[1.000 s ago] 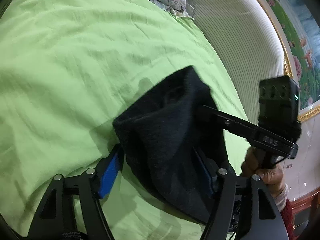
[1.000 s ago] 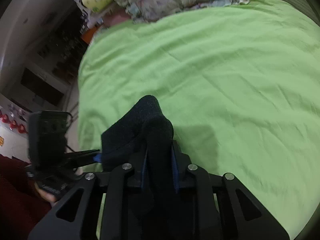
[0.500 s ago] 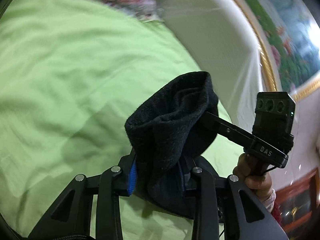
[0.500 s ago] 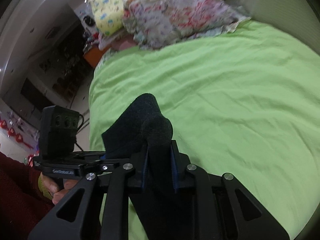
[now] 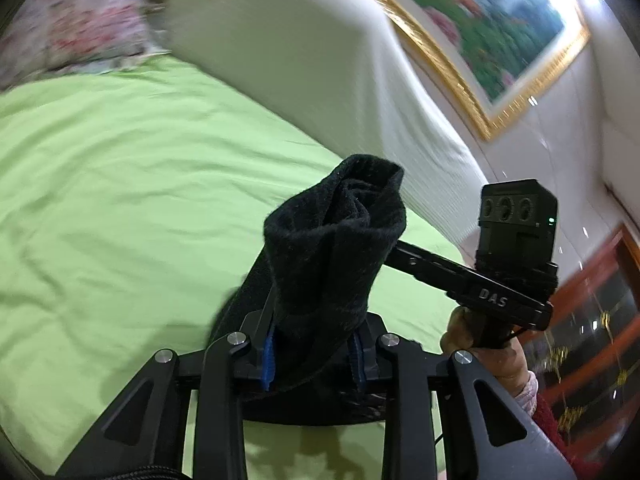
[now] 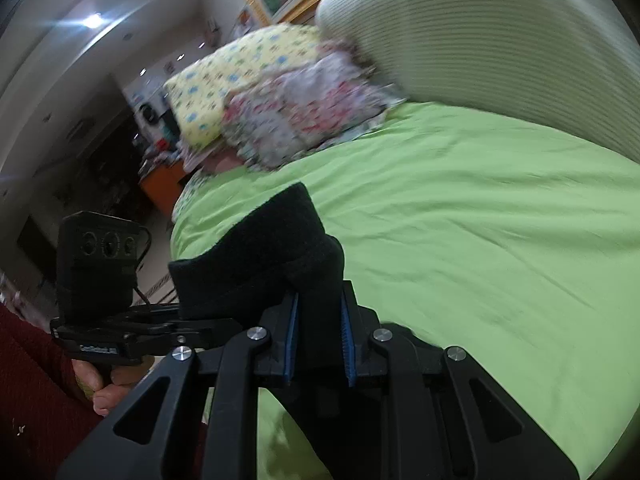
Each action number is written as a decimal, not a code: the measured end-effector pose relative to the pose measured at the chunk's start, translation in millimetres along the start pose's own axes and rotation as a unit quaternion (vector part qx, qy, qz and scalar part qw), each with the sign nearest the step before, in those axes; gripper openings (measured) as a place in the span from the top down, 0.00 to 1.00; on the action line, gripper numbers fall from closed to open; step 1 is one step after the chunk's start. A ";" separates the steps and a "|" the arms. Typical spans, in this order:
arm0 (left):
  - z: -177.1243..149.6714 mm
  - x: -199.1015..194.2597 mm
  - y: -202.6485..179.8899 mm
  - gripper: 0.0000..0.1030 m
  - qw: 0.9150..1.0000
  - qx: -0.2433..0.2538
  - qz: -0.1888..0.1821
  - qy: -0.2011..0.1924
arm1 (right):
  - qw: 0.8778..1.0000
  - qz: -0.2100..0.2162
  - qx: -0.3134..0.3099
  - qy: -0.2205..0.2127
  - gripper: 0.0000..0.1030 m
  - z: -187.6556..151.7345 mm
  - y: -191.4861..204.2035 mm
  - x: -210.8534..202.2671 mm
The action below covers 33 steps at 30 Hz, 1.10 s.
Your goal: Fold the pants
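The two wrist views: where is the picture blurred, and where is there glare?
Left wrist view: the pillows and headboard are smeared by motion, the pants in the left tool stay sharp, and a lamp glares on the painting. Right wrist view: the pillows are blurred, the pants in the right tool sharp; a ceiling light flares.

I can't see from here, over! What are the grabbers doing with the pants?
Left gripper shut on black pants. Right gripper shut on them too. Pants lifted above green bed sheet. Nothing blocking.
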<state>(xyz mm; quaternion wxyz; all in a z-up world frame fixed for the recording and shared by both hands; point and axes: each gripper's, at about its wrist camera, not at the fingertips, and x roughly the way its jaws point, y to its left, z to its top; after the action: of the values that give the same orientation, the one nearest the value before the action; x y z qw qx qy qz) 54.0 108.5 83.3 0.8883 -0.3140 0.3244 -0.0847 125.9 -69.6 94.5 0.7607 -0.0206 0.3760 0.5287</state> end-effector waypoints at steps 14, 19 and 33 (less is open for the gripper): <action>-44.3 71.0 -117.6 0.78 0.990 0.108 -0.038 0.086 | 0.993 -0.049 0.082 -0.073 0.81 -70.1 -62.8 -92.5; -57.1 93.7 -145.2 0.78 0.985 0.130 -0.039 0.107 | 0.989 -0.055 0.103 -0.092 0.81 -93.6 -80.1 -113.2; -90.5 144.3 -168.5 0.78 0.967 0.201 -0.016 0.154 | 0.979 -0.093 0.155 -0.098 0.81 -146.6 -108.0 -123.6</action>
<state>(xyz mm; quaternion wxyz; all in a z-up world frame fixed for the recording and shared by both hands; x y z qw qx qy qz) 117.9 -120.9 57.4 0.8708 -0.1177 0.4288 -0.2098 114.2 -277.5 23.3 0.8335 0.1152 0.3733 0.3907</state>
